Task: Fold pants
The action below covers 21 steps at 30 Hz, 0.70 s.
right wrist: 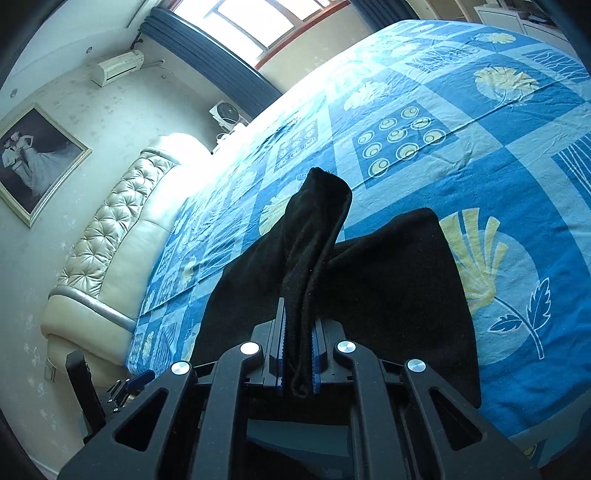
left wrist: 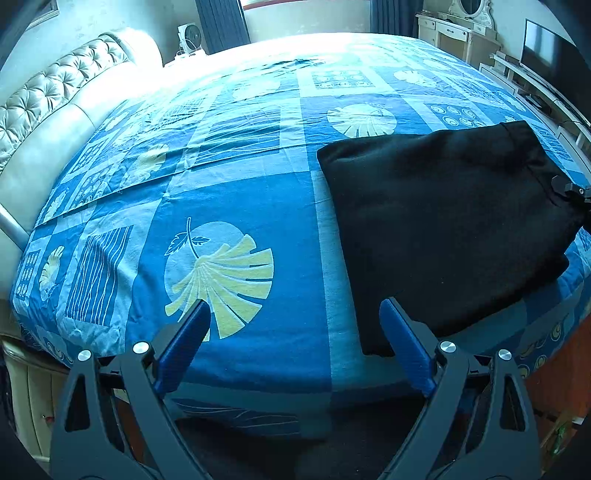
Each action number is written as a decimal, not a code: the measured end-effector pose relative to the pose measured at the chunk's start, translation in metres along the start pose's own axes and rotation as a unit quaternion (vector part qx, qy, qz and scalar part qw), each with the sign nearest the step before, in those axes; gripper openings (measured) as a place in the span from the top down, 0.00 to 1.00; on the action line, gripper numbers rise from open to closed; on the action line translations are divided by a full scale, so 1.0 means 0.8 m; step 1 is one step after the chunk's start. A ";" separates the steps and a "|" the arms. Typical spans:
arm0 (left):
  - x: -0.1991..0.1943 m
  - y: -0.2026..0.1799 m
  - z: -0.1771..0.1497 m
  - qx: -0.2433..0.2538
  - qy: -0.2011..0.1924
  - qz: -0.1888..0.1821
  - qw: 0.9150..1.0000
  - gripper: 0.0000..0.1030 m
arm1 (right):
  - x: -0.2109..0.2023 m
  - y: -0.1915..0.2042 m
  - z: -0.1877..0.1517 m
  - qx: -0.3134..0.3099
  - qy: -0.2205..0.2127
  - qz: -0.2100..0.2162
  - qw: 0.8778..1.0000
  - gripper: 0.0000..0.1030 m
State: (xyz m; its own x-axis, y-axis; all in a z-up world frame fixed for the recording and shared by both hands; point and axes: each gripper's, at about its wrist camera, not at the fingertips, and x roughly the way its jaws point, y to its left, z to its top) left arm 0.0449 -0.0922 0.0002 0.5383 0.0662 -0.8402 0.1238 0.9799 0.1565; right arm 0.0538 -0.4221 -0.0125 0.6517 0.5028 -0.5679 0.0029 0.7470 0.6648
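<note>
Black pants (left wrist: 443, 229) lie folded on the right side of the blue patterned bedspread (left wrist: 240, 192), near the bed's front edge. My left gripper (left wrist: 295, 314) is open just above that edge. Its right blue finger (left wrist: 397, 325) is beside the pants' near left corner, and nothing is between the fingers. My right gripper (right wrist: 299, 317) is shut on a bunched edge of the pants (right wrist: 317, 229) and holds it up off the bedspread (right wrist: 480, 147), while the rest of the cloth (right wrist: 399, 280) lies flat. In the left wrist view the right gripper (left wrist: 570, 190) shows at the pants' right edge.
A tufted cream headboard (left wrist: 55, 92) runs along the bed's left side. A small fan (left wrist: 190, 37) stands behind the bed, and a dresser (left wrist: 454, 29) and a TV (left wrist: 546, 55) are at the far right. A framed picture (right wrist: 37, 158) hangs on the wall.
</note>
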 end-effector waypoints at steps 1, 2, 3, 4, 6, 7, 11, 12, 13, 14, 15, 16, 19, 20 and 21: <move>0.000 0.000 0.000 0.001 0.000 0.000 1.000 0.10 | -0.005 -0.002 0.003 -0.001 -0.005 -0.004 1.000 0.91; 0.000 -0.001 0.000 0.001 0.000 0.000 1.000 0.10 | -0.011 -0.006 0.004 -0.002 -0.010 -0.011 1.000 0.93; 0.000 -0.001 0.000 0.001 0.001 0.000 1.000 0.10 | -0.015 -0.011 0.006 -0.001 -0.014 -0.018 1.000 0.94; 0.001 -0.001 0.000 0.001 0.001 -0.001 1.000 0.10 | -0.021 -0.018 0.007 0.002 -0.018 -0.027 0.999 0.98; 0.001 -0.002 -0.001 0.001 0.001 -0.002 1.000 0.10 | -0.028 -0.042 0.009 0.023 -0.015 -0.034 0.999 1.00; 0.002 -0.002 0.000 0.002 0.001 -0.002 1.000 0.10 | -0.030 -0.054 0.009 0.032 -0.012 -0.041 0.999 1.00; 0.003 -0.005 0.000 0.006 0.001 -0.001 1.000 0.10 | -0.028 -0.083 -0.006 0.075 0.018 -0.008 0.997 0.99; 0.004 -0.005 0.000 0.006 0.001 -0.001 1.000 0.10 | -0.024 -0.087 -0.010 0.088 0.026 0.002 0.996 0.98; 0.004 -0.006 0.000 0.006 0.002 -0.002 1.000 0.10 | -0.019 -0.089 -0.013 0.094 0.033 0.007 0.995 0.92; 0.004 -0.005 -0.001 0.006 0.002 -0.001 1.000 0.10 | -0.013 -0.088 -0.015 0.096 0.042 0.011 0.994 0.76; 0.005 -0.005 0.000 0.006 0.003 0.001 1.000 0.10 | -0.006 -0.088 -0.017 0.098 0.050 0.015 0.994 0.64; 0.006 -0.004 -0.001 0.005 0.005 0.002 1.000 0.10 | 0.001 -0.086 -0.019 0.103 0.060 0.021 0.993 0.44; 0.010 -0.002 -0.003 0.001 0.011 -0.001 1.000 0.10 | 0.018 -0.084 -0.018 0.099 0.068 0.017 0.993 0.41; 0.011 -0.001 -0.004 -0.001 0.011 -0.001 1.000 0.10 | 0.023 -0.085 -0.017 0.103 0.072 0.015 0.992 0.41; 0.011 0.000 -0.004 -0.002 0.011 -0.001 1.000 0.10 | 0.027 -0.085 -0.017 0.110 0.075 0.023 0.991 0.41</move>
State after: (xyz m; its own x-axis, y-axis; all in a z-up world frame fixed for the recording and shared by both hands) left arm 0.0470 -0.0913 -0.0092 0.5191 0.0685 -0.8520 0.1217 0.9807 0.1530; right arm 0.0572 -0.4560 -0.0765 0.5357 0.6047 -0.5893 0.1526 0.6171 0.7720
